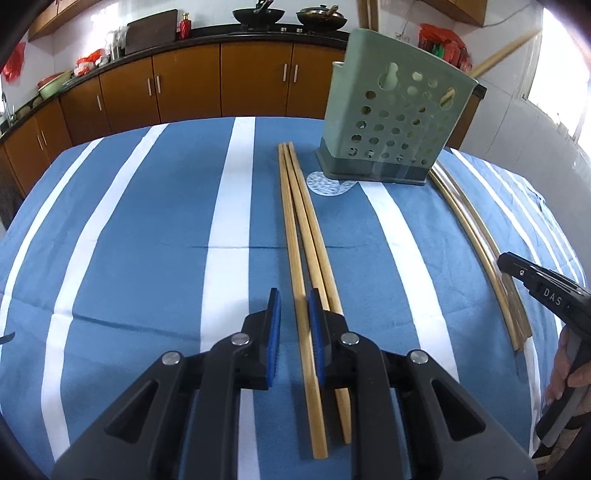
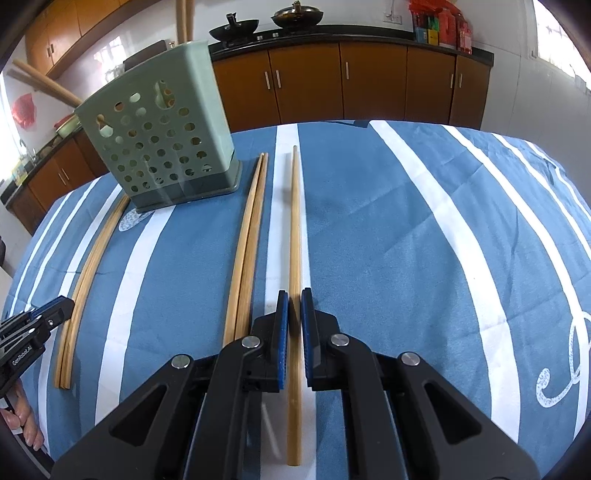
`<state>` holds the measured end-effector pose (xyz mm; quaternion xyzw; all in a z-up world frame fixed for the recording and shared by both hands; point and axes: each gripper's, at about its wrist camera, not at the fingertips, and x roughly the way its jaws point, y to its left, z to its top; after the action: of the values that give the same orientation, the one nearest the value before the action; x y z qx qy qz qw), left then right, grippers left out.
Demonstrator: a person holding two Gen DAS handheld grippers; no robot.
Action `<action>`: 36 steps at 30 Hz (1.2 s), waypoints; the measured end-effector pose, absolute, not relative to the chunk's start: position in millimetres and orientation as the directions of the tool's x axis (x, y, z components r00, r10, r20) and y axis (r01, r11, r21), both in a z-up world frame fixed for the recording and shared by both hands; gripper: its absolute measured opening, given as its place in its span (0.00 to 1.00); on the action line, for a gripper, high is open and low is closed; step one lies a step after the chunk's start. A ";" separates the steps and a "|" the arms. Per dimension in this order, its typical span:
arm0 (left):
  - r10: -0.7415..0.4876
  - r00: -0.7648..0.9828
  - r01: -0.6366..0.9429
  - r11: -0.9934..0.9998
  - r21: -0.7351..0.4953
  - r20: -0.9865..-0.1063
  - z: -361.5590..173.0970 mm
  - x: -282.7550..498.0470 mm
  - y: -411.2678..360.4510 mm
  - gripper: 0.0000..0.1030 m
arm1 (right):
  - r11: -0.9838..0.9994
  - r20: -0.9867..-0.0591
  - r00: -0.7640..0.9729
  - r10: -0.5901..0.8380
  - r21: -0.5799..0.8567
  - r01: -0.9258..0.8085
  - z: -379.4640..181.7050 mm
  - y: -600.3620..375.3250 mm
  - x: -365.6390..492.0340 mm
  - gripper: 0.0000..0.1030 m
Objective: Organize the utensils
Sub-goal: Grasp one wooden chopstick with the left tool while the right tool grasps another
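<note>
Three wooden chopsticks [image 1: 295, 221] lie side by side on the striped cloth in the left wrist view. My left gripper [image 1: 295, 295] is open narrowly around the leftmost one, with cloth showing between it and the left pad; the other two pass under the right finger. In the right wrist view my right gripper [image 2: 294, 295] is shut on a single chopstick [image 2: 294, 221] over a white stripe. A pair of chopsticks [image 2: 251, 240] lies just left of it. The green perforated holder [image 1: 399, 122] [image 2: 162, 140] stands upright at the back, with chopsticks [image 2: 181, 18] sticking out of it.
A blue and white striped cloth [image 1: 147, 240] covers the table. Brown cabinets [image 1: 184, 85] and a dark counter with woks [image 1: 258, 14] run along the back. A person's hand [image 1: 569, 369] holds the right gripper [image 1: 517, 269] at the right edge; the left gripper [image 2: 55, 306] shows in the right wrist view.
</note>
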<state>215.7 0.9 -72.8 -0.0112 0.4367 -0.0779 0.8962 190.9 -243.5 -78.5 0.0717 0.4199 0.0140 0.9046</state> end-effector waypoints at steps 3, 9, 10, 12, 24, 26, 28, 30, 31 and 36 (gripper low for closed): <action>-0.115 0.618 0.113 0.992 -0.057 -0.778 -73.7 217.7 0.4 0.08 | 0.991 -0.754 0.651 0.087 0.134 0.023 -79.1 -239.5 189.3 0.08; -0.042 0.626 0.009 0.999 -0.046 -0.779 -72.1 231.0 29.5 0.08 | 0.994 -0.755 0.653 0.065 0.110 0.028 -78.9 -244.7 192.9 0.07; -0.030 0.627 -0.016 0.999 -0.051 -0.778 -71.9 233.4 38.1 0.08 | 0.993 -0.754 0.654 0.060 0.113 0.039 -78.9 -247.8 193.7 0.07; -0.014 0.631 -0.043 0.998 -0.052 -0.776 -71.8 235.2 49.8 0.09 | 0.990 -0.753 0.656 0.059 0.126 0.056 -79.1 -252.6 194.4 0.08; -0.067 0.634 -0.047 0.991 -0.125 -0.770 -72.4 235.4 65.6 0.09 | 0.991 -0.754 0.654 0.057 0.125 0.057 -79.6 -251.8 195.4 0.08; -0.064 0.633 -0.048 0.991 -0.122 -0.771 -73.1 236.9 65.3 0.09 | 0.991 -0.755 0.654 0.054 0.120 0.057 -79.5 -251.4 195.4 0.08; -0.057 0.633 -0.047 0.993 -0.112 -0.772 -73.0 237.0 63.9 0.09 | 0.992 -0.755 0.654 0.050 0.116 0.057 -79.3 -251.1 195.4 0.08; -0.054 0.633 -0.047 0.993 -0.107 -0.773 -73.1 237.0 62.9 0.09 | 0.992 -0.755 0.654 0.049 0.114 0.057 -79.2 -251.5 195.7 0.08; -0.055 0.633 -0.047 0.993 -0.109 -0.772 -73.1 237.1 63.2 0.09 | 0.992 -0.755 0.654 0.050 0.114 0.057 -79.2 -251.6 195.6 0.08; -0.064 0.634 -0.046 0.992 -0.120 -0.771 -73.3 236.3 65.0 0.09 | 0.992 -0.755 0.654 0.051 0.116 0.057 -79.2 -251.5 195.5 0.08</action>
<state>236.3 65.0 -73.3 -0.0643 0.4280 -0.0048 0.9015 195.5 -251.5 -79.2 0.0647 0.4159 -0.0015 0.9071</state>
